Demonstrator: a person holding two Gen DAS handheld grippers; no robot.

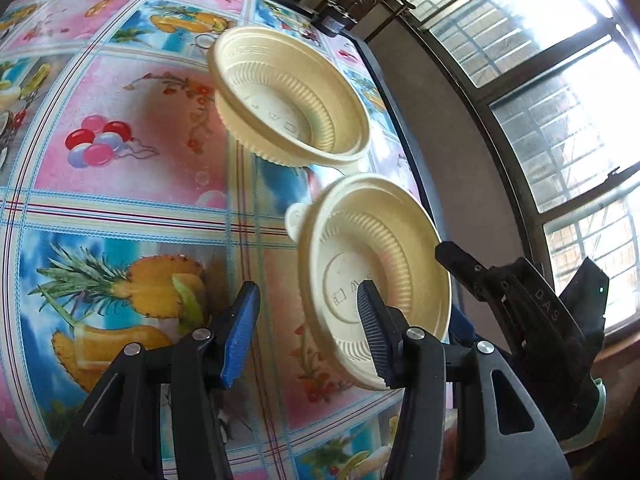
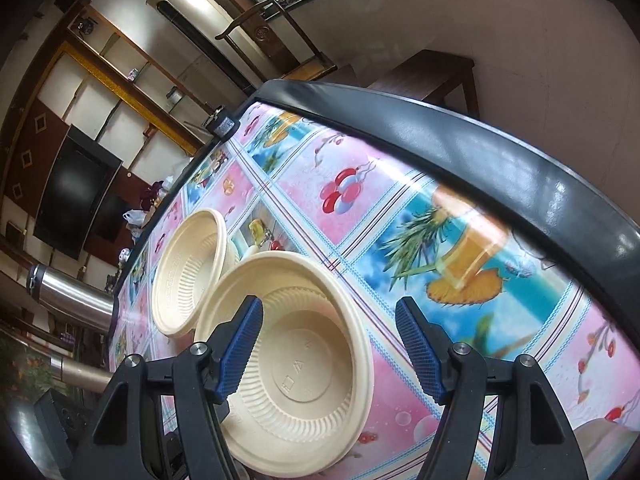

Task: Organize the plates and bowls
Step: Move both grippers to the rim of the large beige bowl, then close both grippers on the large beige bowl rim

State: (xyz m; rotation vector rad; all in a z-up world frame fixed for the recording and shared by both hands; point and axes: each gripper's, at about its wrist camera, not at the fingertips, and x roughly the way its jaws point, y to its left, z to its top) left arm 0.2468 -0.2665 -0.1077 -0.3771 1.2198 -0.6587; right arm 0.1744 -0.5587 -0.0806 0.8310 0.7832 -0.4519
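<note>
While the left gripper (image 1: pixel 308 304) hangs over the patterned worktop (image 1: pixel 132 160) with its fingers (image 1: pixel 240 332) spread apart and holding nothing, the near bowl (image 1: pixel 380 276) sits by the worktop's edge, with the far bowl (image 1: pixel 288 96) just beyond it. The right gripper (image 2: pixel 330 320) is likewise spread wide, its left finger inside the near bowl's (image 2: pixel 296 364) rim.

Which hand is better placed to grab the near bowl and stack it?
Right. The right gripper is open with one finger already inside the near bowl, straddling its rim. The left gripper is open beside it, less squarely.
</note>
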